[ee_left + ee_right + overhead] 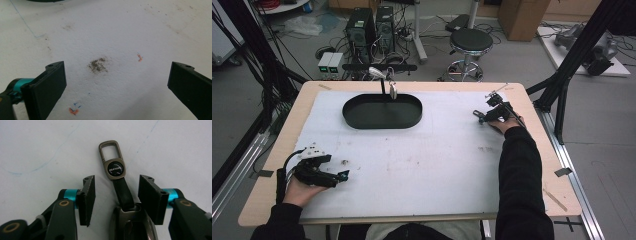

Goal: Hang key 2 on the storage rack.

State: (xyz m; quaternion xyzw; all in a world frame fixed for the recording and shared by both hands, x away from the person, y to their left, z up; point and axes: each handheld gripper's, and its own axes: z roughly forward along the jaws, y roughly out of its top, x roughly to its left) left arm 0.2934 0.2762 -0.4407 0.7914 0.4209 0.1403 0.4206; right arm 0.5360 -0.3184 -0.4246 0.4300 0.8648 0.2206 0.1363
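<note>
Gunmetal and black leather make up the key fob [125,202] lying near the right edge of the tabletop [277,180], toward its far right corner. In the right gripper view, it sits between the jaws of the right claw [116,195], its clasp pointing away; the pads are part-closed around it, with a gap visible on the left side and the right pad just beside its strap, so no pinch yet. The step in hand looks like grasping the fob. Next, the jaws likely need to close squarely on the body before any lift. The left claw [115,82] rests spread and empty near the front left corner. A black oval tray [382,111] sits toward the far edge.
</note>
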